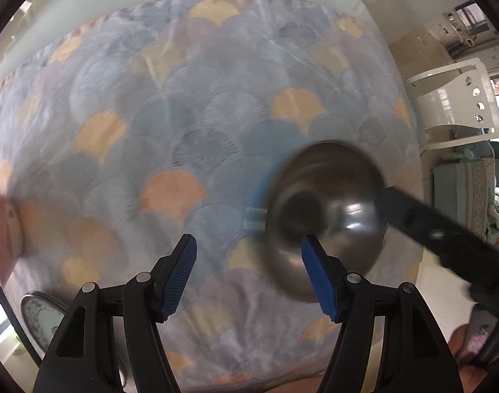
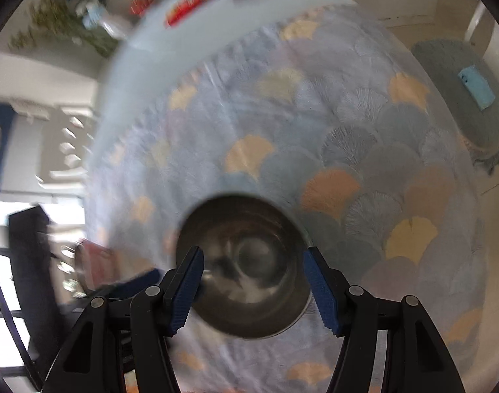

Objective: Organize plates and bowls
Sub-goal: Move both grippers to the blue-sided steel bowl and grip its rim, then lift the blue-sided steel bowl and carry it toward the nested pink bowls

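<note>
Steel bowl [image 2: 246, 268] on fan-print cloth [image 2: 315, 131]

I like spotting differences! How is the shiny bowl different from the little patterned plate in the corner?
The bowl is plain, shiny metal; the plate is pale with a bluish pattern. The bowl is deep and rounded; the plate looks flat. The bowl sits near the right gripper, between its open fingers; the plate lies at the table's near left edge, beside the left gripper, partly hidden. Both are round and rest on the fan-patterned tablecloth.
</note>
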The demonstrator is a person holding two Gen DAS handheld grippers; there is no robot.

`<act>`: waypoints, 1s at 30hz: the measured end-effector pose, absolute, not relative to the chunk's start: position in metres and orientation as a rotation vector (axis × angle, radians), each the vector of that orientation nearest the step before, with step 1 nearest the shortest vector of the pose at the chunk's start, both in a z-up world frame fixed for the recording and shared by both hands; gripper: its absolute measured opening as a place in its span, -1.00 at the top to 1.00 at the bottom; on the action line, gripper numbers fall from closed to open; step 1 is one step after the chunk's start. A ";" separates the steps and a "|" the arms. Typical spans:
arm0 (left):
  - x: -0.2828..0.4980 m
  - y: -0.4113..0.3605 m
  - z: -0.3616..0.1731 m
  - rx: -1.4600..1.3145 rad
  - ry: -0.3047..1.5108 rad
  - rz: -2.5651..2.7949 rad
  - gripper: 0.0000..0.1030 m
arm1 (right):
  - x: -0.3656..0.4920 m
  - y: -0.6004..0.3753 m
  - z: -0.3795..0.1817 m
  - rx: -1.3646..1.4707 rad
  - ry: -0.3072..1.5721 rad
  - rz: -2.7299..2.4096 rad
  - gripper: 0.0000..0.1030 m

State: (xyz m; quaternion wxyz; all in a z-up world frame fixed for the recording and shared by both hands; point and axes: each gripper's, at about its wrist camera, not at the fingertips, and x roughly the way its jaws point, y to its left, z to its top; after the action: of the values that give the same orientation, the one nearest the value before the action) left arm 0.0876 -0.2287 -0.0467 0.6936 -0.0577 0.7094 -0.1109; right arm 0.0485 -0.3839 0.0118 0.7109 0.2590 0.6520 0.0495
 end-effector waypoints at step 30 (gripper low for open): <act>0.079 -0.253 -0.099 -0.108 1.574 -0.258 -0.04 | 0.054 -0.375 -0.058 0.298 1.643 0.138 0.09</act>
State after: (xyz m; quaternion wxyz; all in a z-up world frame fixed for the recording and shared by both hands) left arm 0.0786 -0.2531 -0.0987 0.6973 -0.0485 0.7057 -0.1157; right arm 0.0537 -0.3748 -0.0581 0.6690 0.1321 0.7288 0.0614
